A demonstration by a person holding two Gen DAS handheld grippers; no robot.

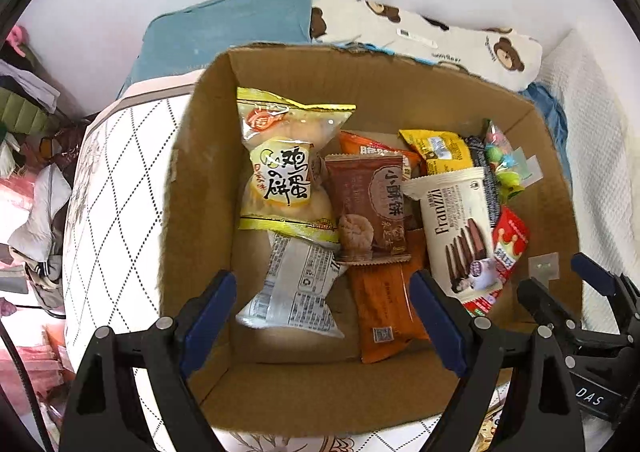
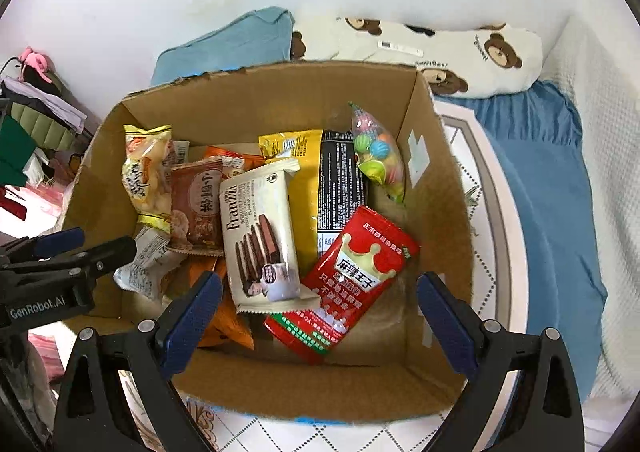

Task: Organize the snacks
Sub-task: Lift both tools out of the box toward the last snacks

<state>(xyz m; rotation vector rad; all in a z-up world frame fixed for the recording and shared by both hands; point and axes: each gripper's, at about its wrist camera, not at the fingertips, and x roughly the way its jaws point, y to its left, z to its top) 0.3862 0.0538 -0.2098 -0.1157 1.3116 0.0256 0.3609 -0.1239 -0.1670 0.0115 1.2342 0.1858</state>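
An open cardboard box (image 1: 200,180) (image 2: 440,180) holds several snack packs. In the left wrist view a yellow egg-cake bag (image 1: 284,164), a brown cookie pack (image 1: 368,208), a white wrapper (image 1: 292,284), an orange pack (image 1: 384,304) and a cream Franzzi wafer pack (image 1: 456,228) lie inside. The right wrist view shows the Franzzi pack (image 2: 260,228), a red pack (image 2: 352,276), a black-and-yellow pack (image 2: 324,188) and a bag of coloured candy balls (image 2: 376,152). My left gripper (image 1: 324,324) and right gripper (image 2: 320,316) hover open and empty over the box's near side. The right gripper also shows in the left wrist view (image 1: 568,292).
The box sits on a white quilted cushion (image 1: 112,188) on a bed. A blue towel (image 1: 224,32), a bear-print pillow (image 2: 460,48) and a blue blanket (image 2: 536,172) lie behind and right. Clothes clutter (image 1: 28,156) is at the left. A white wall is behind.
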